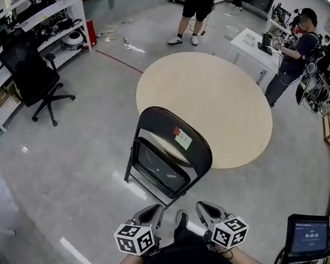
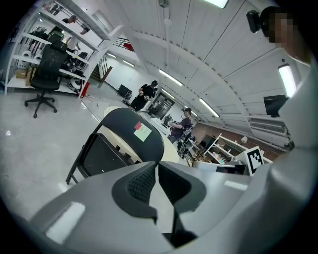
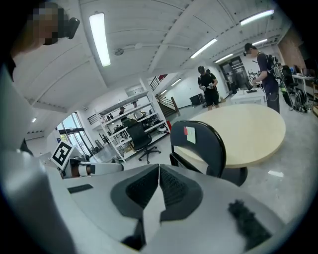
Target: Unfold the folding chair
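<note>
On the floor (image 1: 67, 172) the folding chair (image 1: 160, 159) stands upright, straight ahead between our left gripper (image 1: 152, 214) and right gripper (image 1: 204, 209), both closed and empty.

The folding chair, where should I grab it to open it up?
Take the folding chair by the curved top of its backrest, coming from the near side. It stands upright and folded flat, so that thin rim is the free edge on top. The folded-up seat can probably be pushed down.
</note>
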A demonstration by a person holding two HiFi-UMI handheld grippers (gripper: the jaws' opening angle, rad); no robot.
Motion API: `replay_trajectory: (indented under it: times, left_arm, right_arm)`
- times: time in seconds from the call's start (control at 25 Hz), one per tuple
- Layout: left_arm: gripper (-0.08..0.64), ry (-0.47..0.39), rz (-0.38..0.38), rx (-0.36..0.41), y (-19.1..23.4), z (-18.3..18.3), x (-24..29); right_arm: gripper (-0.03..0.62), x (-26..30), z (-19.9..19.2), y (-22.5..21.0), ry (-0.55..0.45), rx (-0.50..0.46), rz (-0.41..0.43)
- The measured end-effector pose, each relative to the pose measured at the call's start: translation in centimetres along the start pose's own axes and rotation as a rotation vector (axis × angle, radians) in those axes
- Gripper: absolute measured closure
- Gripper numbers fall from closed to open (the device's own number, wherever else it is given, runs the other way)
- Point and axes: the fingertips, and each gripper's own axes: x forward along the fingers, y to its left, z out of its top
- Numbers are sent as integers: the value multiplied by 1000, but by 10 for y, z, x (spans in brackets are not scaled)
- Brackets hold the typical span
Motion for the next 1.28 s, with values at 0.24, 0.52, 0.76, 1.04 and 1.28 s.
replay_trajectory:
  times: [0.24, 0.52, 0.76, 1.04, 1.28]
  left_arm:
    - [531, -53, 42, -12, -10, 23, 35]
    - [518, -120, 163, -82, 6, 28, 37]
    - [517, -168, 247, -130, 13, 27, 28]
    - [509, -206, 330, -147, 19, 23, 10]
    - [509, -225, 384, -150, 21, 24, -17]
  right_arm:
    - [584, 27, 40, -38, 27, -57, 65]
    - [584, 67, 97, -87, 29, -184, 99]
    - [584, 104, 135, -113, 45, -278, 134]
    - [502, 144, 169, -141, 48, -306, 183]
    - [432, 171, 164, -158, 152, -274, 232]
